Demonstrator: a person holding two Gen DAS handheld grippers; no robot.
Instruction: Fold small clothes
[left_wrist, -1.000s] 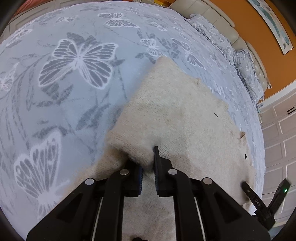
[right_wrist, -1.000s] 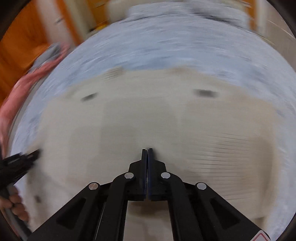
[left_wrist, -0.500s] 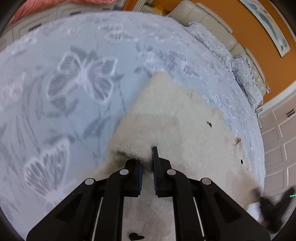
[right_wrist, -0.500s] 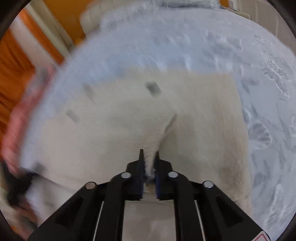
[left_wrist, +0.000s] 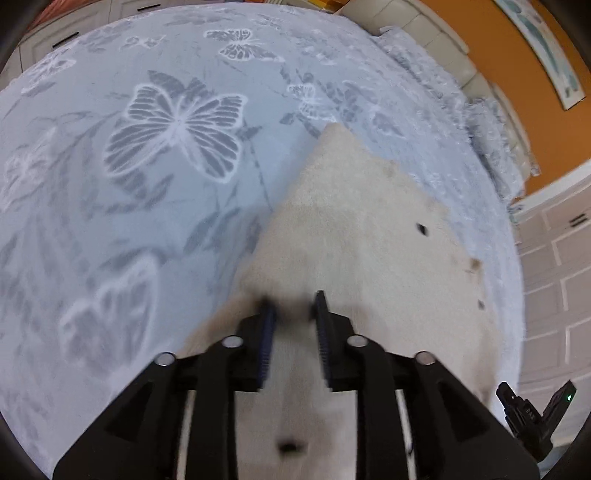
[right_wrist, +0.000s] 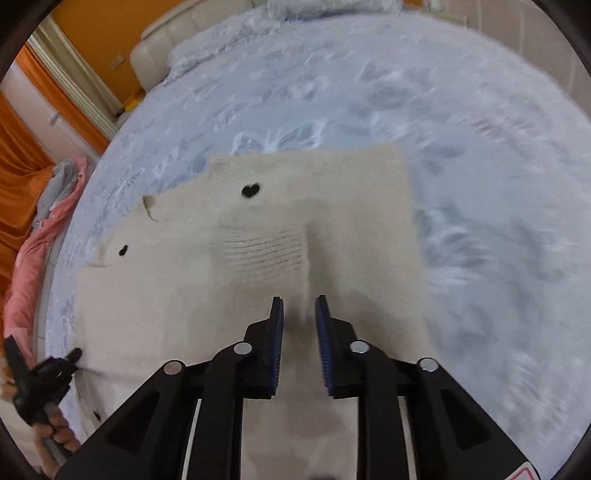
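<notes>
A small cream knit sweater (left_wrist: 354, 229) with little black heart marks lies on a blue-grey butterfly bedspread (left_wrist: 147, 155). In the left wrist view my left gripper (left_wrist: 291, 314) is open just above the sweater's folded-in left side, holding nothing. In the right wrist view the same sweater (right_wrist: 258, 229) lies with its right sleeve folded over the body. My right gripper (right_wrist: 299, 314) is open over that folded sleeve, empty. The left gripper (right_wrist: 40, 373) shows at the lower left there, and the right gripper (left_wrist: 532, 410) at the lower right of the left wrist view.
Pillows and a padded cream headboard (left_wrist: 436, 40) stand against an orange wall at the bed's far end. A pile of pink and grey clothes (right_wrist: 40, 236) lies at the bed's left edge. White panelled cabinets (left_wrist: 554, 258) are to the right.
Both grippers were shut on folds of the sweater and have opened, letting the fabric drop. The sleeve folds now lie on the sweater's body.
</notes>
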